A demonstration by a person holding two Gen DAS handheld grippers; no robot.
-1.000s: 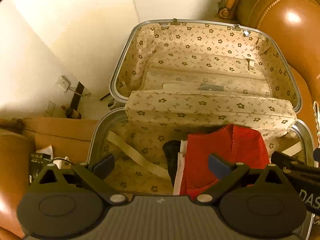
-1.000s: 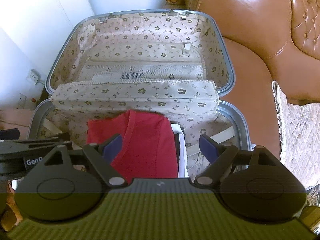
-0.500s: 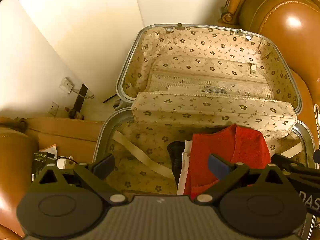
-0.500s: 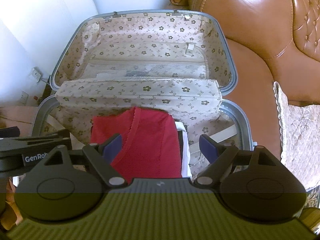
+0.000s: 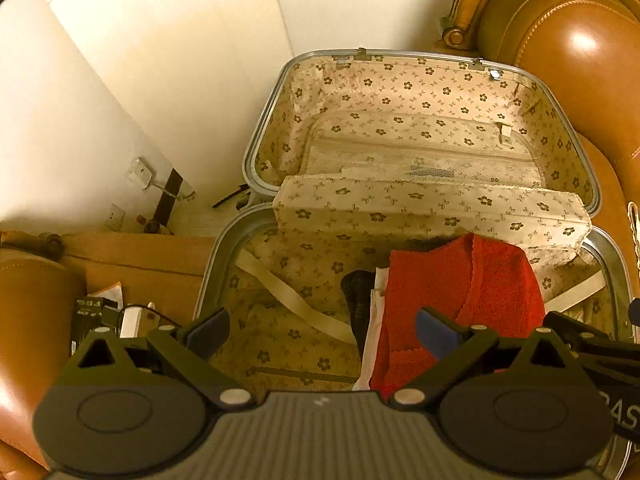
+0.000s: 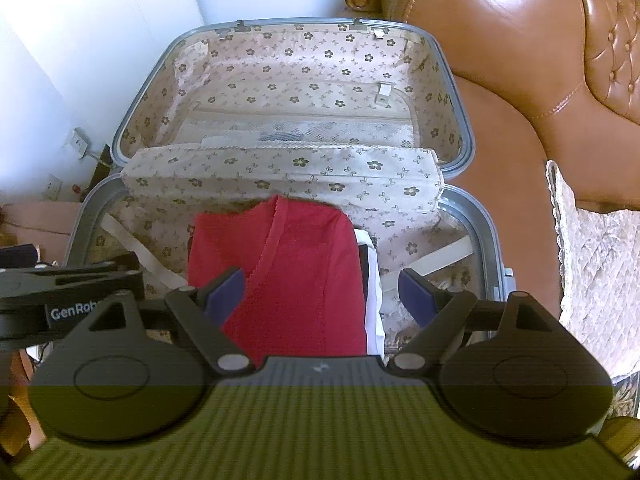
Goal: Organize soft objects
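An open suitcase (image 5: 224,264) (image 6: 482,248) with flowered lining lies below both grippers, its lid raised behind. A folded red garment (image 5: 460,296) (image 6: 288,272) lies in the bottom half on top of white (image 6: 374,304) and black (image 5: 358,300) folded items. My left gripper (image 5: 320,330) is open above the suitcase's left part, with nothing between its fingers. My right gripper (image 6: 322,294) is open above the red garment, also holding nothing. The right gripper's body shows at the left wrist view's right edge.
A brown leather sofa (image 6: 520,60) (image 5: 568,40) stands to the right and behind. A quilted cream cover (image 6: 592,264) lies at the right. White walls with sockets (image 5: 140,172) rise at the left. Small boxes and a cable (image 5: 100,312) sit left of the suitcase.
Both grippers have drawn back and up from the suitcase, so it looks smaller and further right in the views. The red garment stays in place. Both stay open.
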